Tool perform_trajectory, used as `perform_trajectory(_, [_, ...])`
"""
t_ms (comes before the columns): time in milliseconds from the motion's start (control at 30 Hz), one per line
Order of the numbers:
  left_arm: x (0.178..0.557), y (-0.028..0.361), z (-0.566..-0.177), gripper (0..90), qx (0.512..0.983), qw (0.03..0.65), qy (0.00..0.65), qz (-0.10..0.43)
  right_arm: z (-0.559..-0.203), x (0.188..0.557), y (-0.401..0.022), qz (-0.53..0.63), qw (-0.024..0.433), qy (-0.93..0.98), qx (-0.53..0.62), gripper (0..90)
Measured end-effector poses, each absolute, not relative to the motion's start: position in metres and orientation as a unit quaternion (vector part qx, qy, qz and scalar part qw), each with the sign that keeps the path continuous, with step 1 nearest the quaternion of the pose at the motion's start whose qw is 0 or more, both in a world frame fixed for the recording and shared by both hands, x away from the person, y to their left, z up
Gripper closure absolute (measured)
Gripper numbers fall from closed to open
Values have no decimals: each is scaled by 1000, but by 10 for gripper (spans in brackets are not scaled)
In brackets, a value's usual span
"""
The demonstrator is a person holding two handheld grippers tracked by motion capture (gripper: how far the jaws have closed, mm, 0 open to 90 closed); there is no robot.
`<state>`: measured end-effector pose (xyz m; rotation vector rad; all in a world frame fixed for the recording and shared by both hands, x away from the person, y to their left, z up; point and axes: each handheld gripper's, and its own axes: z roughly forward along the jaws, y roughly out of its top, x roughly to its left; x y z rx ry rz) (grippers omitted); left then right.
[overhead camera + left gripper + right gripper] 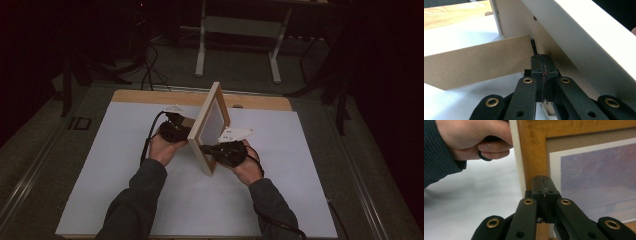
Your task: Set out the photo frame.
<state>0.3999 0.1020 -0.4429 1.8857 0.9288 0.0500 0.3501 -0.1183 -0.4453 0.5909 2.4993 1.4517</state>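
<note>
The picture frame (209,127) stands tilted on edge mid-table, its stand flap (477,65) swung out behind. The left gripper (541,58) and right gripper (542,180) have jaws pressed together, apparently empty and merely bracing it. Easing either away could topple it

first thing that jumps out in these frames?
The wooden picture frame standing on edge mid-table, propped between the two hands. The left gripper, jaws shut, sits at the frame's back beside the swung-out brown easel leg. The right gripper, also shut, presses against the front, at the wood border next to a purple-toned print.
</note>
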Motion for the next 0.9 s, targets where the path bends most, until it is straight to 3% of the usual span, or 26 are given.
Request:
perform_trajectory(333, [397,114,-433,825,773,464,429,63,-447,350,-120,474,110,850,202,851])
perform_trajectory(633, [394,133,-422,668,757,465,456,60,-453,355,-131,464,117,847,231,743])
perform_trajectory(900, [386,142,-410,533,743,464,475,87,-458,358,-142,454,120,847,248,706])
